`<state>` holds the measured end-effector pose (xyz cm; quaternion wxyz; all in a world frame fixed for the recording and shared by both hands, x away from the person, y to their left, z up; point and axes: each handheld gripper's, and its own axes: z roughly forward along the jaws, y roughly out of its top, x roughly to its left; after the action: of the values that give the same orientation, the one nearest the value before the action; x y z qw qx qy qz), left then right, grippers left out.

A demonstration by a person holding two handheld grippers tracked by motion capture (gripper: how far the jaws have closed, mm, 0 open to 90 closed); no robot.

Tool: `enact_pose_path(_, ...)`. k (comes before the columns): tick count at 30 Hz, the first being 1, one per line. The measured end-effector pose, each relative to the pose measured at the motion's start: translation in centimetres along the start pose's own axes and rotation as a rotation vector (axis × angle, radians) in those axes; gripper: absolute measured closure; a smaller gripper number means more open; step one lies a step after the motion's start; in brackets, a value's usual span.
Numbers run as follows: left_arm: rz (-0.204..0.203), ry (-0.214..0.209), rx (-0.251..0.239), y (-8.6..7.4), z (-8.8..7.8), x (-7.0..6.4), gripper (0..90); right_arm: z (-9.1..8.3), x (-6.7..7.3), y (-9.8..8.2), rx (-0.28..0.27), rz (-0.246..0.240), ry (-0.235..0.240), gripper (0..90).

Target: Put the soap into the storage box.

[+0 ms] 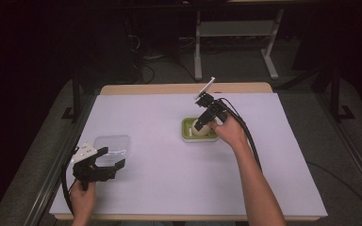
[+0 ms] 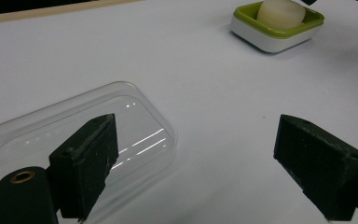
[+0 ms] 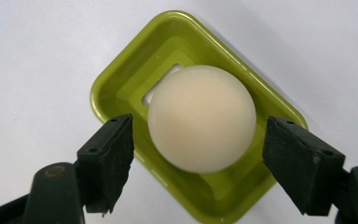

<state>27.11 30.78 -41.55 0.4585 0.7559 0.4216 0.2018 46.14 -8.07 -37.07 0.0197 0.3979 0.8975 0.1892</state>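
A round cream soap bar (image 3: 201,117) lies in a green soap dish (image 3: 121,79) with a white base, at the table's middle (image 1: 188,131). My right gripper (image 3: 199,161) hovers over it, open, one jaw on each side of the soap without touching. In the high view this right gripper (image 1: 201,123) points down at the dish. A clear plastic lid (image 2: 42,135) lies flat at the near left (image 1: 115,143). My left gripper (image 2: 196,161) is open just above it, its left jaw over the lid; in the high view the left gripper (image 1: 112,158) sits at the lid's near edge. The dish (image 2: 303,35) with soap (image 2: 280,14) shows far off.
A white sheet (image 1: 169,165) covers the table, with a wooden edge (image 1: 169,88) at the back. Cables trail from both grippers. Dark floor and white desk legs (image 1: 198,52) lie beyond the table.
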Motion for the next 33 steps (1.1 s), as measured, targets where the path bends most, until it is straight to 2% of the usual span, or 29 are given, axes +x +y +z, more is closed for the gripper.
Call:
enact_pose_path(1, 0.001, 0.001, 0.0, 0.0, 0.0, 0.0, 12.9, -0.4, -0.1, -0.5, -0.008, 0.005, 0.013, 24.6)
enact_pose_path(4, 0.001, 0.001, 0.002, 0.0, 0.0, -0.1, 12.9, -0.7, -0.2, -1.0, -0.009, 0.009, 0.006, 24.6)
enact_pose_path(9, 0.007, 0.002, 0.005, 0.0, 0.0, -0.1, 12.9, -1.6, -0.5, -2.4, -0.028, 0.018, 0.021, 24.6)
enact_pose_path(21, 0.007, 0.002, 0.006, 0.0, 0.0, -0.1, 12.9, -3.6, -0.3, -6.2, -0.078, 0.021, 0.01, 25.3)
enact_pose_path(22, 0.01, 0.002, 0.003, 0.0, 0.0, -0.1, 12.9, -3.7, -0.2, -7.0, -0.075, 0.029, 0.007, 25.4)
enact_pose_path(27, 0.007, 0.001, -0.002, 0.0, 0.1, -0.2, 12.9, -4.1, -0.3, -8.9, -0.086, 0.032, 0.005, 25.6)
enact_pose_path(29, 0.013, 0.001, 0.005, -0.1, 0.1, -0.1, 12.9, -4.4, -0.2, -10.8, -0.1, 0.038, 0.0, 25.6)
enact_pose_path(31, 0.013, 0.001, 0.006, -0.1, 0.1, -0.2, 12.9, -4.4, -0.1, -11.2, -0.102, 0.041, 0.003, 25.5)
enact_pose_path(33, 0.014, 0.002, 0.006, -0.1, 0.1, -0.2, 12.9, -4.6, 0.1, -13.0, -0.111, 0.046, -0.005, 25.5)
